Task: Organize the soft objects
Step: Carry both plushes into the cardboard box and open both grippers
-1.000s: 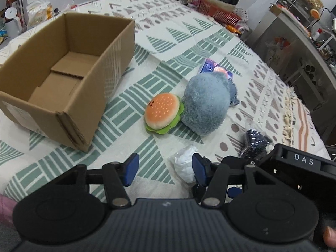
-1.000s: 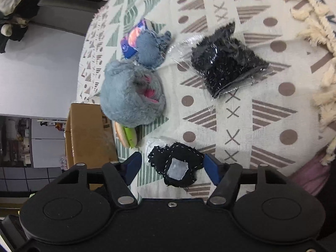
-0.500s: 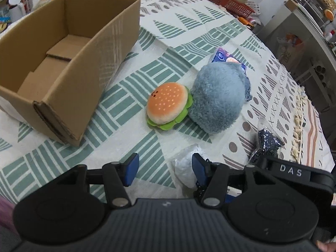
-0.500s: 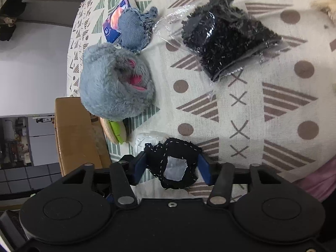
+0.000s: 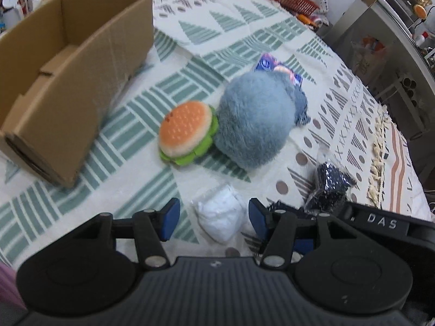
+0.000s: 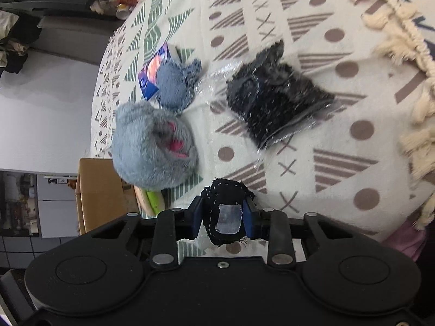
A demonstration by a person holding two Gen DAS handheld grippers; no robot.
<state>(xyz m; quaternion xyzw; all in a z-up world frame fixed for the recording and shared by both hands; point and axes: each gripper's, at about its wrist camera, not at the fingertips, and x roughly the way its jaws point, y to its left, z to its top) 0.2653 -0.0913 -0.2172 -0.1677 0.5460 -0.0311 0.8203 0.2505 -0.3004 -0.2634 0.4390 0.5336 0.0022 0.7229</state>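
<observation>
Black patch: a small black fabric piece (image 6: 227,212) with white stitching and a pale grey square, pinched between the blue pads (image 6: 196,217) of the right gripper (image 6: 223,217), jaws clenched on its two sides; whether it is clear of the cloth cannot be told.
White bundle: a soft white wad in clear wrap (image 5: 221,217) lies on the tablecloth between the spread fingers of the left gripper (image 5: 214,217), which grips nothing; pads stand apart from it on both sides.
Burger toy: round plush burger (image 5: 187,133), orange bun, green frill, touching the grey plush on its left.
Grey plush: big fluffy blue-grey ball (image 5: 254,125) with a pink patch on its other side, seen from the right wrist.
Blue packet: glossy packet (image 5: 265,65) behind the plush, partly hidden.
Black bag: clear plastic bag of dark crinkly stuff (image 6: 277,103), well apart from the plush.
Box: open cardboard box (image 5: 89,73), left of the burger; the part of its floor in view holds nothing.
Tablecloth: woven, cream with green and brown shapes (image 5: 217,32), tasselled edge.
</observation>
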